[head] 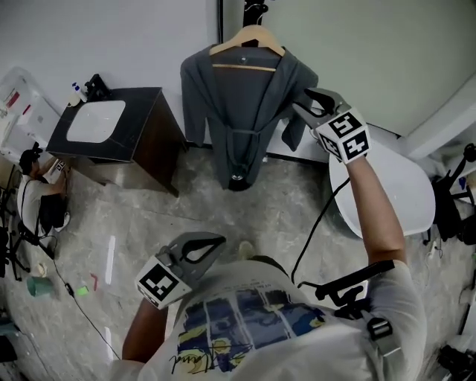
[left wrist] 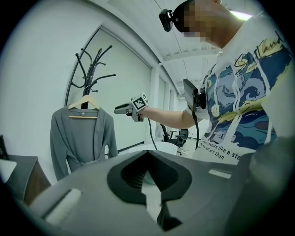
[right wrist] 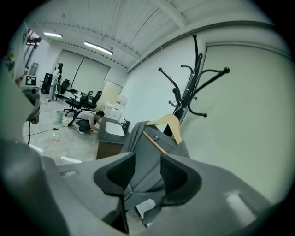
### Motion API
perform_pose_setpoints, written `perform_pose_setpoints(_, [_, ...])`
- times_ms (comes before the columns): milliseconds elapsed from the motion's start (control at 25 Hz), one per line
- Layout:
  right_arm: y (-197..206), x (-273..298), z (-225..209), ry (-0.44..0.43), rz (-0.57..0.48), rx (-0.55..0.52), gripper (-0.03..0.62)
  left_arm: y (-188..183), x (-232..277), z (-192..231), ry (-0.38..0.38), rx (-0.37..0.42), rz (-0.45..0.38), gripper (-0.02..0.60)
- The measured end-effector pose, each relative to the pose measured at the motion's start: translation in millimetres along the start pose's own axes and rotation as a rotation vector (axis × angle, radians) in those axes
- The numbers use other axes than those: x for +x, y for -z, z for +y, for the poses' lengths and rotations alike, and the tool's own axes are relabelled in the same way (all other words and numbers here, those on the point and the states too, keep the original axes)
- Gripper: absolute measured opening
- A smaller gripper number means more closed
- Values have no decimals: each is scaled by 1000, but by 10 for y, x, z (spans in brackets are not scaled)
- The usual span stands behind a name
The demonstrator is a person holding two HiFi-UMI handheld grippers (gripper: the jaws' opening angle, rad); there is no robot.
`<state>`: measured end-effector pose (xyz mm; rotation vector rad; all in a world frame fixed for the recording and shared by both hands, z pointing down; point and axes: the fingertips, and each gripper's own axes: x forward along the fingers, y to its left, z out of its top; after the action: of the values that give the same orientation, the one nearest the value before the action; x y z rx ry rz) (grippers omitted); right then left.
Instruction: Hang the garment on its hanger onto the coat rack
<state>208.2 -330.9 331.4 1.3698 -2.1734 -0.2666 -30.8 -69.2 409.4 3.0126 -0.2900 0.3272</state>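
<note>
A grey robe-like garment (head: 238, 111) hangs on a wooden hanger (head: 248, 41), and the hanger's hook sits on the black coat rack (head: 254, 11) by the wall. My right gripper (head: 301, 102) is held up beside the garment's right shoulder and sleeve, open, with nothing between its fingers. In the right gripper view the garment (right wrist: 143, 156) and the hanger (right wrist: 167, 125) show through the gap of the right gripper (right wrist: 147, 173). My left gripper (head: 216, 242) is low by my chest, shut and empty. The left gripper view shows the garment (left wrist: 80, 138) on the rack (left wrist: 92, 64).
A dark cabinet with a white basin top (head: 111, 126) stands left of the rack. A white round table (head: 401, 193) is at the right. A person (head: 41, 193) crouches at the far left, with cables and small items on the floor.
</note>
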Motion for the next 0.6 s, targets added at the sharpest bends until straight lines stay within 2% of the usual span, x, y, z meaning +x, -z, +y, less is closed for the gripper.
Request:
perform_pose_setpoints(360, [-50,-749,1296,-62,-33,53,3,109,-349,-421,32,0,-19,3])
perform_pose_setpoints(600, [66,-1125,2011,-106,-23,131,3,206,-511,-671,52,-18,-27,3])
